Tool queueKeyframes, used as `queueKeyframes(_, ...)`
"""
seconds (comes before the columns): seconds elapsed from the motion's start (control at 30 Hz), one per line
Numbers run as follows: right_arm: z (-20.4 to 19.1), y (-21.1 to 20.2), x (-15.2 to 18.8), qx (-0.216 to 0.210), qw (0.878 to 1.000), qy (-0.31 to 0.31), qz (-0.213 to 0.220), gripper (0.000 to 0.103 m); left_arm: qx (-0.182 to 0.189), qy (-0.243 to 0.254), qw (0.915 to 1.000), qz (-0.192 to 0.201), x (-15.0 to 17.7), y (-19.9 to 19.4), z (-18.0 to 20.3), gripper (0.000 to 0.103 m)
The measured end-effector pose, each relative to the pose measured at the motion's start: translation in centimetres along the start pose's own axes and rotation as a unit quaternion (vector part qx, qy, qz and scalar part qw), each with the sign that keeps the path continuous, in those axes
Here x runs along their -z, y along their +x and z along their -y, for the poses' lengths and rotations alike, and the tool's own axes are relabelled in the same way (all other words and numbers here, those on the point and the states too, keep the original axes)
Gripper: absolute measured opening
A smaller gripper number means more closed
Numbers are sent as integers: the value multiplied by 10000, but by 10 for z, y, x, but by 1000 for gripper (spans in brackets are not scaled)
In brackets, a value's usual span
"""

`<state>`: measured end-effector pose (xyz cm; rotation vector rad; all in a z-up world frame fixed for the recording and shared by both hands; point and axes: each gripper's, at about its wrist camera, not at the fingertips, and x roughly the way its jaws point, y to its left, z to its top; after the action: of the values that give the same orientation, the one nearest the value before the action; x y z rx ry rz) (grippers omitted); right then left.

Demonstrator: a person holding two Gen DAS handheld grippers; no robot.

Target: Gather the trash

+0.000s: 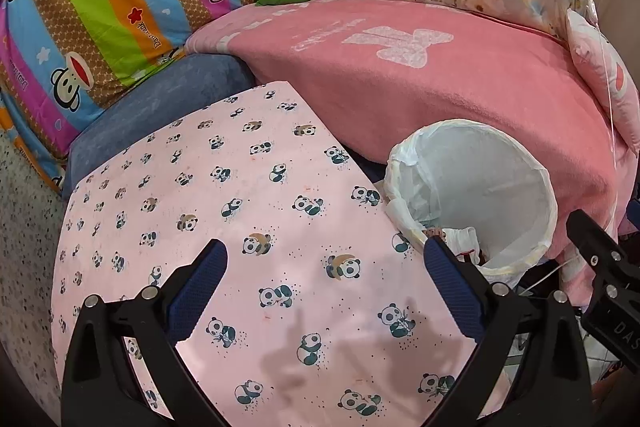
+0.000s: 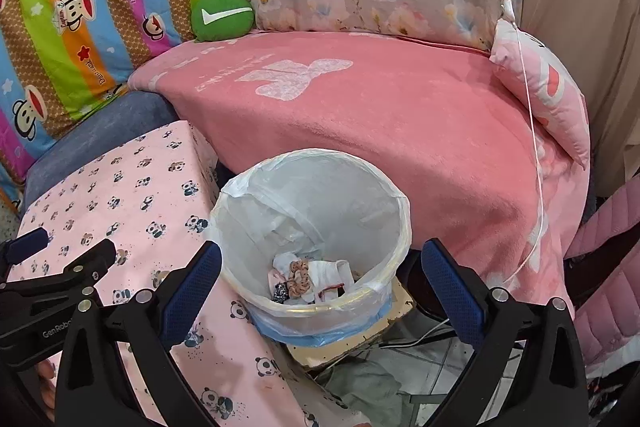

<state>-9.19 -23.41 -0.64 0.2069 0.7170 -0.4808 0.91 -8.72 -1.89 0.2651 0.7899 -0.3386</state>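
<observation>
The left gripper (image 1: 326, 263) stands wide open and empty over the panda-print cloth (image 1: 240, 207). The right gripper (image 2: 320, 267) also gapes fully, nothing between its blue pads (image 2: 450, 287), poised above the lined trash bin (image 2: 384, 187). Crumpled trash (image 2: 312, 277) lies at the bin's bottom. The bin stands between the panda cloth and a pink blanket (image 2: 380, 115).

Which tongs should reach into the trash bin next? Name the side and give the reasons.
Right. The right tongs hang open directly over the trash bin, with the crumpled trash framed between them. The left tongs are open over the panda-print cloth, with the bin off to their right.
</observation>
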Motion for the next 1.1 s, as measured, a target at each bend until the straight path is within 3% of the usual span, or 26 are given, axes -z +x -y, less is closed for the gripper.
queueKeyframes(0.7,2,11,15,69,9995,-184,-261,99,-103,-146,9998,-17,9,4,4,95)
queueKeyframes(1.1,2,15,20,48,9992,-215,-335,99,64,-135,9997,-218,16,10,8,95)
